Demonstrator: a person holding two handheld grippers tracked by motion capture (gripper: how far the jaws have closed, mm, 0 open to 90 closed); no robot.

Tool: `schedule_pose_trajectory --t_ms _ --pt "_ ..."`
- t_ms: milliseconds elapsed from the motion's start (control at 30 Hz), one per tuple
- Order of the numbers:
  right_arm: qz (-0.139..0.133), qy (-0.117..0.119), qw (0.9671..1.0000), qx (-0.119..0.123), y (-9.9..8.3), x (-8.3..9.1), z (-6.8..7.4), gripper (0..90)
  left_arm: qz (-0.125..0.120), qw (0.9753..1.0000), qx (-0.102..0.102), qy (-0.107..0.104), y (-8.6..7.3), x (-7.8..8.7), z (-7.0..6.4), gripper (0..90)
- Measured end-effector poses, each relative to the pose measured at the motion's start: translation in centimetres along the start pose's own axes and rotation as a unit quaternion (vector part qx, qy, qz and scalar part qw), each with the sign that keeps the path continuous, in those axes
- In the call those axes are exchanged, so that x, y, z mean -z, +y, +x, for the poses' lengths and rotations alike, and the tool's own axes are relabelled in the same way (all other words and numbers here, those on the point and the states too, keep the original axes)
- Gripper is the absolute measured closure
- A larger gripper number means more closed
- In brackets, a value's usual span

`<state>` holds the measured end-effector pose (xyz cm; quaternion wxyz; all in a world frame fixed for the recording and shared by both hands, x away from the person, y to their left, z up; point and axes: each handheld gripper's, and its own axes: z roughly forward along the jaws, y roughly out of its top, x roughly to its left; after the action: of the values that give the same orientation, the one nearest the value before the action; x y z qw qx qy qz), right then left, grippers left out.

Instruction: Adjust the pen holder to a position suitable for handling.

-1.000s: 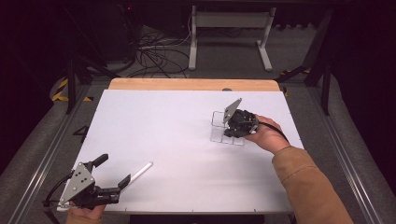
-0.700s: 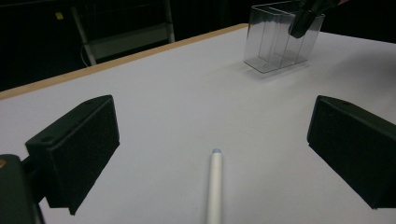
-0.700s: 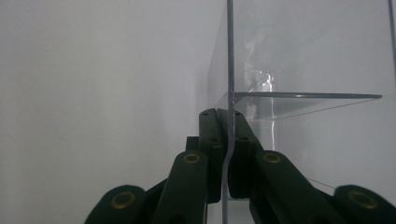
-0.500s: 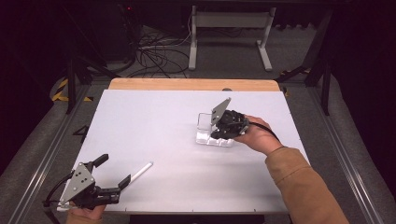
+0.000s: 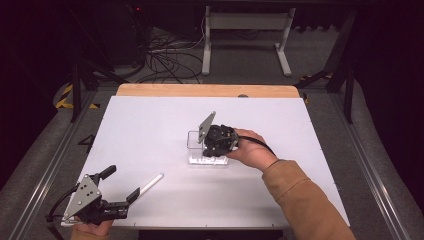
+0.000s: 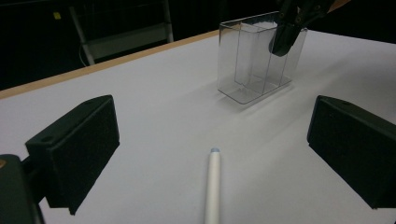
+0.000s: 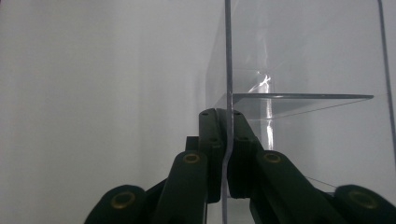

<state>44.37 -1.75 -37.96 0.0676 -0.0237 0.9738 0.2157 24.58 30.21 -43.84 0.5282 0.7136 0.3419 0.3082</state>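
The right gripper (image 5: 216,142) reached mid-bench, fingers clamped on a wall of the clear divided plastic box (image 6: 254,60). The left gripper (image 5: 120,187) rested near the bench (image 5: 150,125) edge, fingers apart around a white pen (image 6: 212,186).

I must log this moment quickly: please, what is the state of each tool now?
Left tool: open, holding nothing; the white pen lies between its jaws.
Right tool: closed on a wall of the clear plastic box.
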Motion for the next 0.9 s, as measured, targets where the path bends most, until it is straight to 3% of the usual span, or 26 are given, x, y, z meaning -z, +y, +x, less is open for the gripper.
schedule_pose_trajectory --t_ms 267,633,700,767,800,833,867,900 --pt "0.009 0.005 0.9999 -0.002 0.9 -0.9 0.1 87.0 0.001 1.0 0.001 -0.001 0.0 0.0 0.0 3.1" --pt "0.011 0.005 0.9999 -0.004 0.7 -1.3 -0.2 85.9 0.002 1.0 0.001 -0.003 -0.1 -0.1 0.0 3.1" --pt "0.008 0.0 0.9999 -0.007 0.7 -1.2 -0.2 79.0 0.002 1.0 0.001 -0.003 -0.1 -0.1 0.0 3.1" --pt "-0.009 -0.003 0.9997 -0.023 0.4 -0.8 -0.3 69.4 0.002 1.0 0.002 -0.002 -0.1 -0.1 0.0 3.1" --pt "-0.033 -0.002 0.9985 -0.043 0.0 0.0 -0.2 63.0 0.002 1.0 0.002 -0.002 -0.1 -0.1 0.0 3.1" --pt "-0.033 -0.002 0.9985 -0.043 0.0 0.0 -0.2 63.0 0.002 1.0 0.001 -0.002 -0.1 -0.1 0.0 3.1" --pt "-0.074 -0.011 0.9957 -0.054 -0.5 1.1 -0.2 54.8 0.003 1.0 0.002 -0.002 -0.1 -0.1 0.0 3.1" --pt "-0.074 -0.011 0.9957 -0.054 -0.5 1.1 -0.2 54.8 0.004 1.0 0.002 -0.002 -0.1 -0.1 0.0 3.1"
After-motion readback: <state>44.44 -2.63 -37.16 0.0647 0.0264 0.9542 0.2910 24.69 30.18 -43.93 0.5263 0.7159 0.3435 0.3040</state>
